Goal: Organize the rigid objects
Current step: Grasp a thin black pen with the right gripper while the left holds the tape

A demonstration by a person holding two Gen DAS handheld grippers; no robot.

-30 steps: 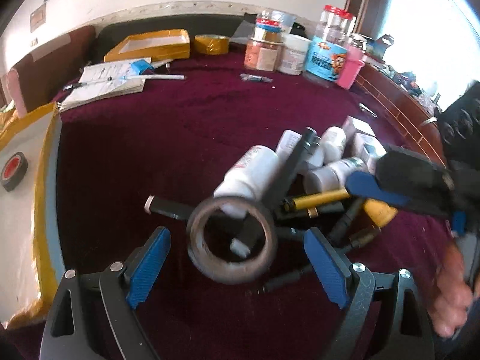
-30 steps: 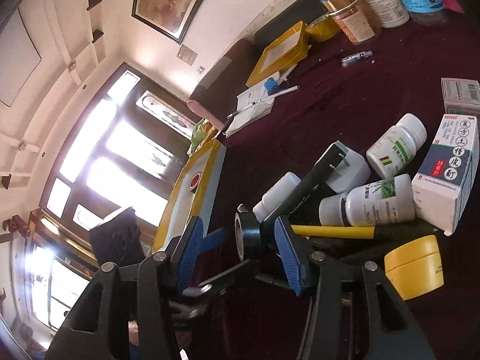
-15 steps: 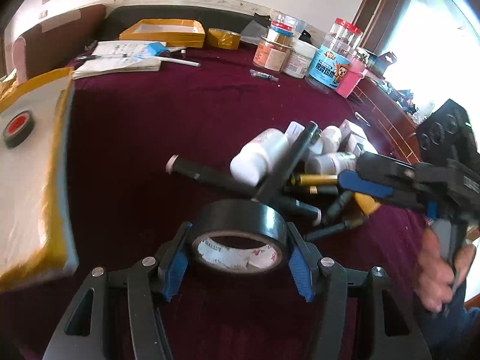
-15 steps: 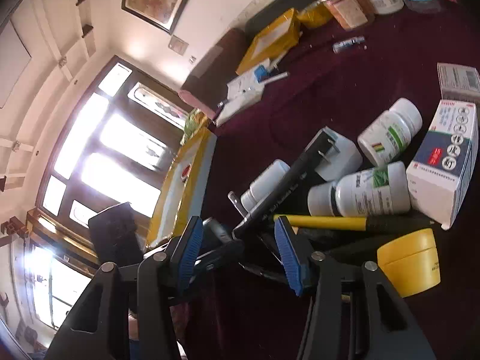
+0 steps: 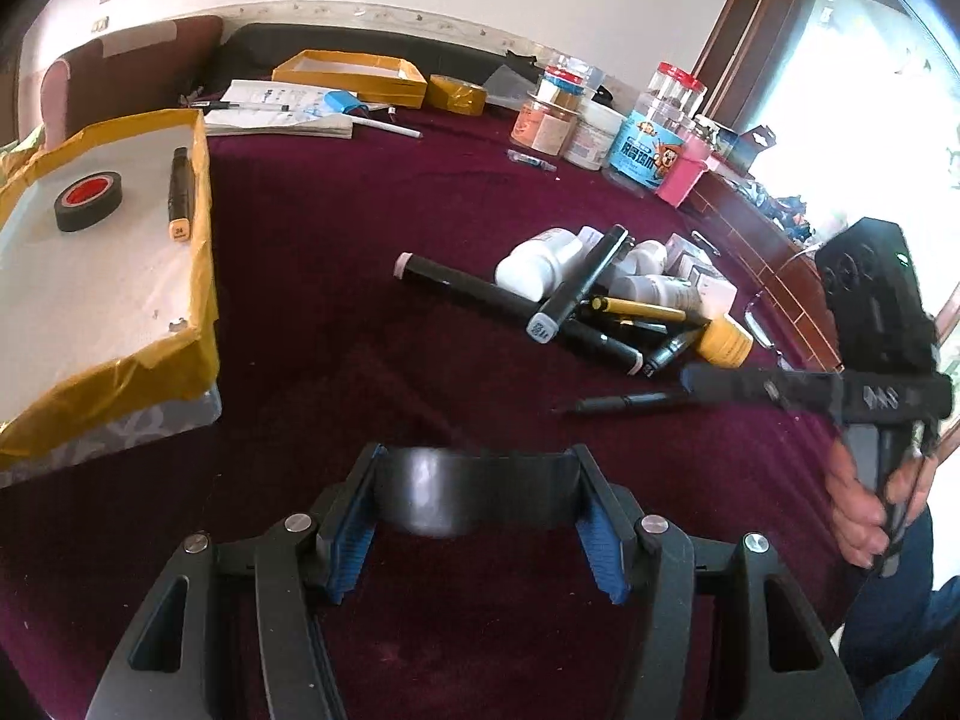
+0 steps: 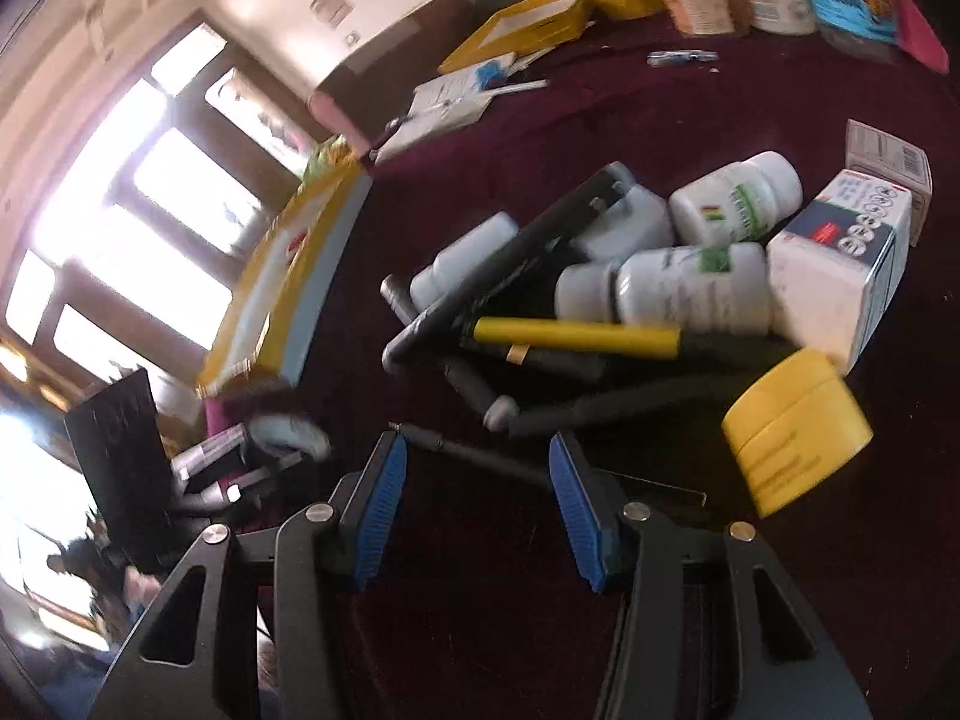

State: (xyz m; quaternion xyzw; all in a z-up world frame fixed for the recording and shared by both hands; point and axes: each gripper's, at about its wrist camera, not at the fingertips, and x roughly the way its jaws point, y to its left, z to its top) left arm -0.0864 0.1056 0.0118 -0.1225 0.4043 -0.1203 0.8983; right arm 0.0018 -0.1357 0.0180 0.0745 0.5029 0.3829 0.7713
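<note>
My left hand-held gripper (image 5: 480,516) pinches the black tape roll (image 5: 477,495) above the desk (image 5: 360,276), with the tray (image 5: 201,276) ahead to its left, while my right hand-held gripper (image 6: 477,501) hangs spread and empty over a thin pen (image 6: 480,459) lying crosswise.

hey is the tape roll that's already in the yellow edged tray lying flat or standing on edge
Lying flat. The tape roll rests on the tray floor with its red core facing up.
</note>
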